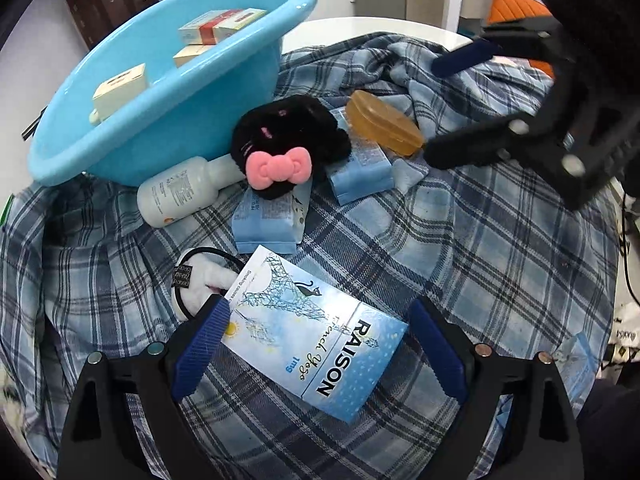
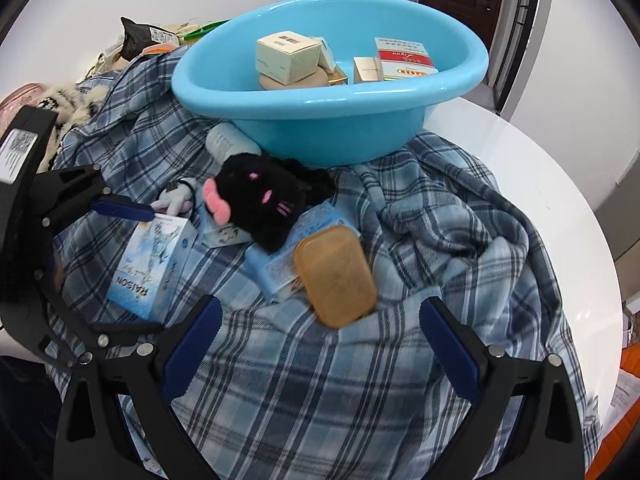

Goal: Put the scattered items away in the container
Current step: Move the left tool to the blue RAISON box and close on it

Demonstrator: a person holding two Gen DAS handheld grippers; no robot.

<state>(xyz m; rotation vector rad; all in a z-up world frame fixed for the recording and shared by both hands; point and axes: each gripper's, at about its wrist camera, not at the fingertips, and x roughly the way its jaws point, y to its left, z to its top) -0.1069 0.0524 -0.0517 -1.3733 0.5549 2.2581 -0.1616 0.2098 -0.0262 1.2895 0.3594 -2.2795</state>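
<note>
Seen from the left wrist, the blue basin (image 1: 160, 120) sat at the upper left on the plaid cloth (image 1: 460, 260) that covered the white tabletop (image 1: 400, 30), with several small cartons (image 1: 120, 88) inside it. A white bottle (image 1: 180, 192) lay on its side against the basin's foot. Just right of the bottle was a black plush toy (image 1: 288, 140) with a pink bow, resting on two light-blue packets (image 1: 360, 168). An amber soap case (image 1: 384, 124) leaned on the right-hand packet. Nearer the camera, a white plush piece with a black cord (image 1: 200, 280) lay at the left, touching a light-blue box printed RAISON (image 1: 312, 332). The left claw (image 1: 320, 348) was spread wide around that box; its left pad looked close against the box's edge, while the right pad stood clear of it, so nothing was gripped.

At the upper right of that view the right claw (image 1: 452, 104) hung above the cloth near the soap case, its fingers apart and empty. Its own camera showed the same: the right claw (image 2: 320, 344) released, pads wide, with the soap case (image 2: 336, 276) just beyond its fingertips, untouched.
</note>
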